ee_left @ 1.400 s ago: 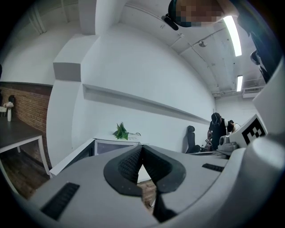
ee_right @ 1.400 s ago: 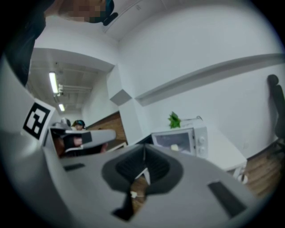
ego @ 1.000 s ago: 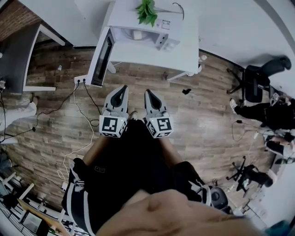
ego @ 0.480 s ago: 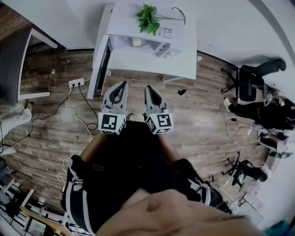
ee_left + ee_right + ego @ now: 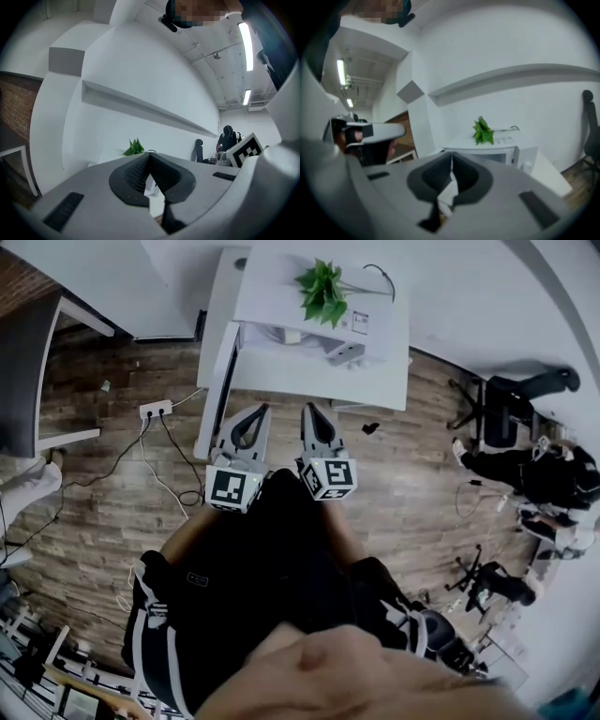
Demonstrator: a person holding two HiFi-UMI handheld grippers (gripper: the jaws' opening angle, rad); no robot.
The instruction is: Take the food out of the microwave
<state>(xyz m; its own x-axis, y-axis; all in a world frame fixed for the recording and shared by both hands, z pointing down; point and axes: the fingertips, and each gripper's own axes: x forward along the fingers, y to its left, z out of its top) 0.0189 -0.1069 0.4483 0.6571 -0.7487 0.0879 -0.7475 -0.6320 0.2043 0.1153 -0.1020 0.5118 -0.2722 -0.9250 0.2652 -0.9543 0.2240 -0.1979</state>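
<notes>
A white microwave stands on a white table with its door swung open to the left. A green plant sits on top of it. Something pale shows inside the cavity; I cannot make out what it is. My left gripper and right gripper hang side by side just short of the table's near edge, both shut and empty. In the right gripper view the microwave and plant lie ahead of the shut right gripper. The left gripper is shut too.
A power strip with trailing cables lies on the wooden floor at left. A dark desk stands further left. An office chair and a seated person are at the right.
Both grippers have moved forward together toward the table and the open microwave, which now sit closer in the head view. Both stay shut.
</notes>
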